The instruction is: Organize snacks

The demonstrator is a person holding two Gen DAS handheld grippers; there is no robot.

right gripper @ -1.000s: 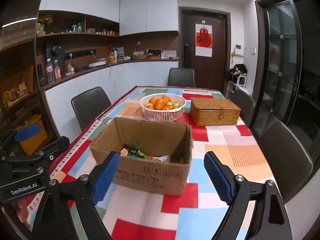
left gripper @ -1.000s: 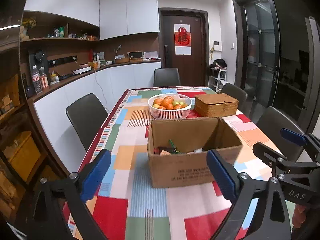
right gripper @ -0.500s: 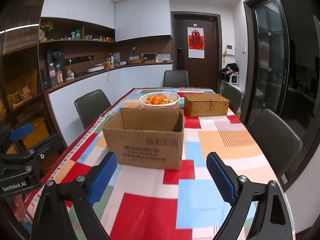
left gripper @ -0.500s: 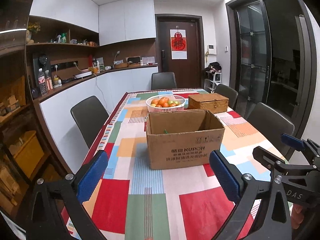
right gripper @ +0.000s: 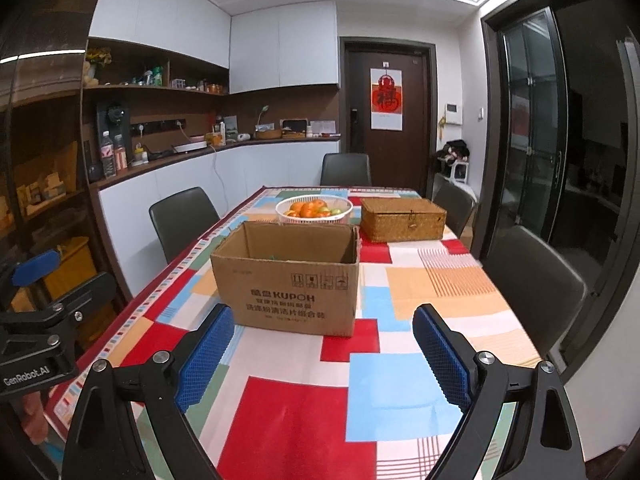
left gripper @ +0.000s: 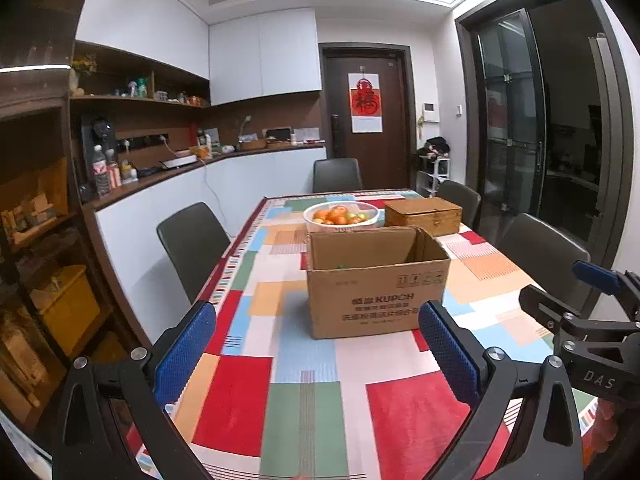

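Observation:
An open brown cardboard box (left gripper: 378, 284) (right gripper: 288, 280) stands in the middle of the table on a colourful checked cloth (left gripper: 304, 360) (right gripper: 360, 380). Its contents are almost hidden by the front wall. My left gripper (left gripper: 316, 356) hovers open and empty over the near part of the table, short of the box. My right gripper (right gripper: 324, 356) is open and empty too, at about the same distance from the box. Each gripper shows at the edge of the other's view.
Behind the box sit a white basket of fruit (left gripper: 340, 216) (right gripper: 314, 210) and a shut woven wicker box (left gripper: 422, 216) (right gripper: 402, 218). Dark chairs (left gripper: 192, 244) (right gripper: 532, 280) line both long sides and the far end. A counter with shelves (left gripper: 160, 168) runs along the left wall.
Both grippers have drawn back from the box toward the near end of the table. The box now looks smaller and its inside is hidden. Both stay open.

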